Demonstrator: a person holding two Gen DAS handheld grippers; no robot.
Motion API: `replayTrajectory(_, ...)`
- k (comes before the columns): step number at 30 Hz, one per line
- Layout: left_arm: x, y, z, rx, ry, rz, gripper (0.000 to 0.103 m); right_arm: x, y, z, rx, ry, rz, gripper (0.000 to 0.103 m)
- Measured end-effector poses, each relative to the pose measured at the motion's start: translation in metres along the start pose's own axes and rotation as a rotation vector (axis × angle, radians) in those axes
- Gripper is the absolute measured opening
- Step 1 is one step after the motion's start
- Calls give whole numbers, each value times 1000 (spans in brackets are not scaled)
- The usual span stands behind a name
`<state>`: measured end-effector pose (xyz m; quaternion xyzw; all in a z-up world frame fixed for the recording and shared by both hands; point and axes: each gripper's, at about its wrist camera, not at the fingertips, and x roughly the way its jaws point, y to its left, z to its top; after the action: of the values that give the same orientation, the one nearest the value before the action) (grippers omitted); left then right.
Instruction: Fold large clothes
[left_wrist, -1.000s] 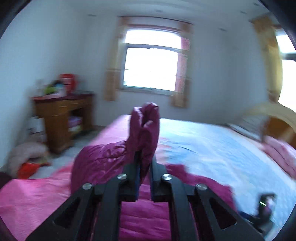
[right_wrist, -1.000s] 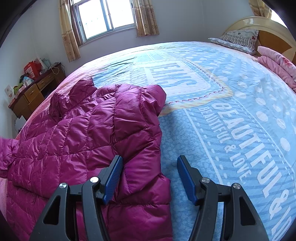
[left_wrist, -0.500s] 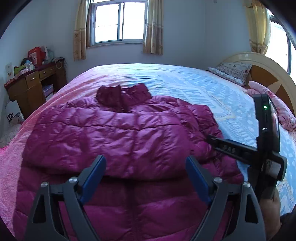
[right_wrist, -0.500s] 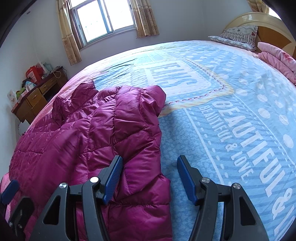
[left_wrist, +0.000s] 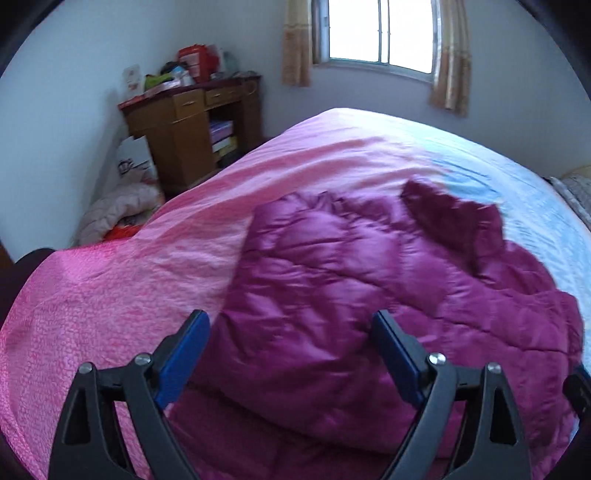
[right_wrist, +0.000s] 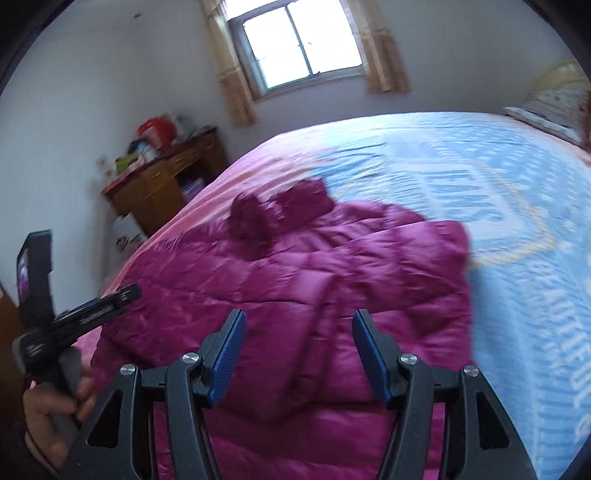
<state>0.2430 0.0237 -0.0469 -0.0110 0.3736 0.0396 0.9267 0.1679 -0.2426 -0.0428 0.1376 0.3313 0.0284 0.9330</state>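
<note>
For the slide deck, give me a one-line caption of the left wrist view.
Open left gripper above a magenta puffer jacket lying on the bed.

A home bedroom: a bed (right_wrist: 480, 177) is filling the view, a curtained window (right_wrist: 299, 44) is glowing at 12 o'clock, a cluttered wooden desk (left_wrist: 184, 125) is standing at 10 o'clock.

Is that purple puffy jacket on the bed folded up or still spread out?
Partly folded. The magenta down jacket lies on the bed with a sleeve laid across its body; no neat bundle yet.
</note>
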Motion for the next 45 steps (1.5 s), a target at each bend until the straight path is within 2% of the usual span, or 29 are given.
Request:
replayTrajectory(1,6,6,-3,-13,11,10,91,12,5,-3,-1,41,20,61)
replayTrajectory(3,16,16,-11,-33,23,14,93,40,11,-18,-31,126,7,61)
replayTrajectory(7,27,27,-18,-92,56,-23,94,47,23,-21,-97,117,-46,62)
replayTrajectory(12,35,22,-16,-97,94,-3,102,50,26,-23,-105,116,-45,65)
replayTrajectory(14,34,22,-16,-93,100,0,103,49,23,-23,-95,116,-29,69)
replayTrajectory(18,30,28,-11,-78,137,-59,103,44,22,-17,-120,179,-19,72)
replayTrajectory(20,18,30,-2,-35,144,-98,102,31,21,-5,-134,209,6,72)
replayTrajectory(23,-5,27,27,17,99,-157,102,3,16,31,-144,181,21,72)
replayTrajectory(25,-19,22,60,34,68,-203,102,-9,8,70,-123,175,21,72)
replayTrajectory(28,-21,8,110,21,102,-286,103,-8,-7,124,-36,195,52,72)
replayTrajectory(30,-15,-8,141,27,125,-344,103,3,-18,159,36,217,62,72)
replayTrajectory(31,-12,-16,153,28,129,-348,103,13,-25,178,98,221,71,72)
replayTrajectory(34,2,-36,178,42,100,-345,103,49,-36,205,212,242,96,72)
replayTrajectory(38,30,-62,182,63,151,-343,102,114,-38,204,251,319,-3,72)
replayTrajectory(45,75,-88,164,124,222,-317,96,187,-42,200,330,297,-36,72)
